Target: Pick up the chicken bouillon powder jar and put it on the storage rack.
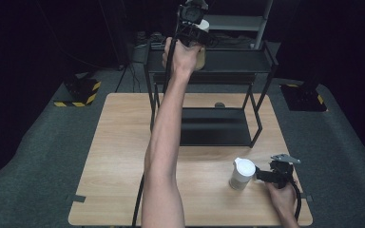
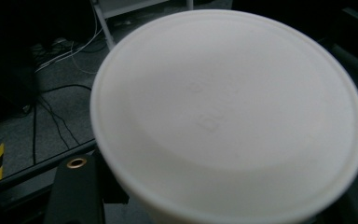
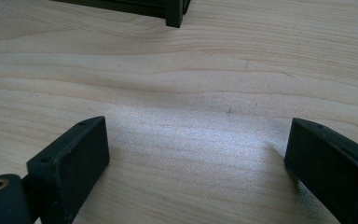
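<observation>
Gripping a white-lidded container, the left gripper holds it raised over the top shelf of the black metal rack at the far side of the table. Seen from the left gripper view, the container's round white lid sits right in front of the camera between the jaws. A second white-lidded jar stands on the wood near the front right, just beside the right gripper, whose jaws stand wide apart over bare tabletop, holding nothing.
</observation>
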